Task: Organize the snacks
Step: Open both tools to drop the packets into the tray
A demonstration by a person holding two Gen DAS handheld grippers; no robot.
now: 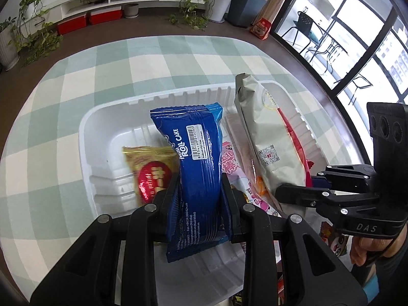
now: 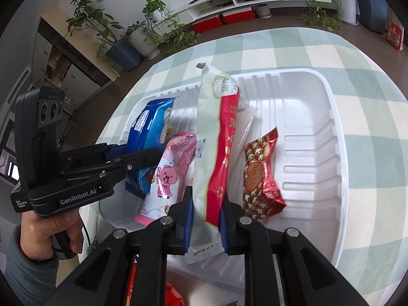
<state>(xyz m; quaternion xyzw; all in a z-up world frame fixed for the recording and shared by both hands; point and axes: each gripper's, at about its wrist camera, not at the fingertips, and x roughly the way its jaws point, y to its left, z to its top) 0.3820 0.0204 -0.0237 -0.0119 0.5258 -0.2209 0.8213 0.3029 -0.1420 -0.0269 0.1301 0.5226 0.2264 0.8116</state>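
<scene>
Two packets are gripped over the white tray (image 1: 102, 117) on the checked desk (image 1: 76, 81). We see the left gripper (image 1: 199, 199) pinching the blue roll cake packet (image 1: 196, 153) between its fingers (image 1: 165, 199). We see the right gripper (image 2: 205, 216) pinching the cream-and-red packet (image 2: 216, 132). Inside the tray lie a pink packet (image 2: 173, 168) and a red-gold packet (image 2: 260, 176).

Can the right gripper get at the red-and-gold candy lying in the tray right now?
Probably not yet: the right gripper is shut on the white-and-red snack packet. The candy lies uncovered beside it in the white tray.
</scene>
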